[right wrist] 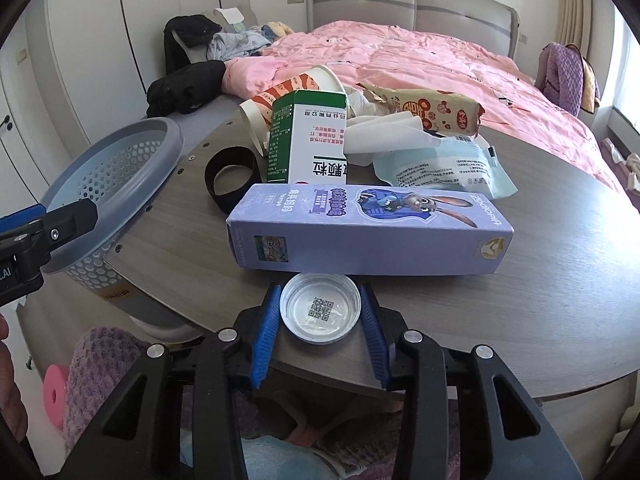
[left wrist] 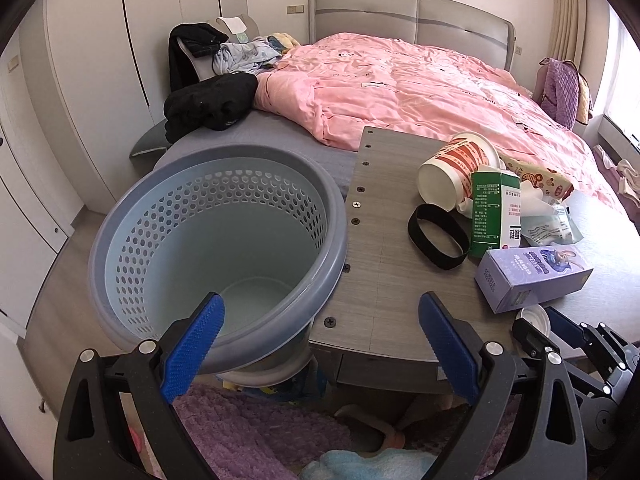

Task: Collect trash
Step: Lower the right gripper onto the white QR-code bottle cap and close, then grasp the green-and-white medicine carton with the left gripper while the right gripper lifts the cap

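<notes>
- My right gripper is pinched on a white round lid, one blue pad against each side of its rim. The lid lies open side up at the near edge of the wooden table, with a square printed code visible inside it.
- My left gripper is spread wide and holds nothing. One pad sits over the near rim of the blue perforated basket; the other pad hangs over the table edge.
- The basket is tilted, its open mouth facing me, and its rim touches the left side of the table.
- A purple carton lies on its side just behind the lid.
- Behind the carton: a green-and-white box standing upright, a tipped paper cup, a black band, white tissue, a pale blue packet and a torn snack wrapper.
- A bed with a pink quilt stands beyond the table.
</notes>
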Motion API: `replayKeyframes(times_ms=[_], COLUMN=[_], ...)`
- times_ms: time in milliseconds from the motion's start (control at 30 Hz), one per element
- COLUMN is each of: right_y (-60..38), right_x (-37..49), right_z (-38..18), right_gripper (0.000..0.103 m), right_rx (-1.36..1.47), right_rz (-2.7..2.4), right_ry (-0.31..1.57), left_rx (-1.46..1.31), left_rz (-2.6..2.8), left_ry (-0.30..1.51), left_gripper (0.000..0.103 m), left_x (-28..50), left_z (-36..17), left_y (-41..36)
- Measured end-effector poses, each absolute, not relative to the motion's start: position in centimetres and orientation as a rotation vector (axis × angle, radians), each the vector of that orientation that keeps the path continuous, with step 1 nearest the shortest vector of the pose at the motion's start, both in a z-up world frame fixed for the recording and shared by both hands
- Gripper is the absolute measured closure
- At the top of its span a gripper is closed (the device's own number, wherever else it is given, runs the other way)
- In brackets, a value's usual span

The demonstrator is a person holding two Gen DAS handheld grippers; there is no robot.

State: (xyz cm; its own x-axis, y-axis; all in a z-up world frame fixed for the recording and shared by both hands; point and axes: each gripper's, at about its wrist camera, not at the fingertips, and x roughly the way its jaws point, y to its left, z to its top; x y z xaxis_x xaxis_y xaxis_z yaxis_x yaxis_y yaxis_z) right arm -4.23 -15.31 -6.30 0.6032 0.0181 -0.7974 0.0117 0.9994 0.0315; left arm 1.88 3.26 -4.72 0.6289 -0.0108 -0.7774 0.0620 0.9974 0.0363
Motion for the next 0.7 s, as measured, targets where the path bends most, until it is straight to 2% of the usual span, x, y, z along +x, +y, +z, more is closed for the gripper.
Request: replayKeyframes(times_ms=[700], right_y=[-22.7], right_x=[-8.3], right_z=[-2.7], right_gripper=[0.064], right_rx=[0.151], right_rz=[-0.106], right_ry=[0.813], left_rx=[0.103], left_rz=[-0.216], left_ry=[0.841], left_gripper=[0.01], left_x=[2.8], left_z=[-2.7], left_y=[-3.9])
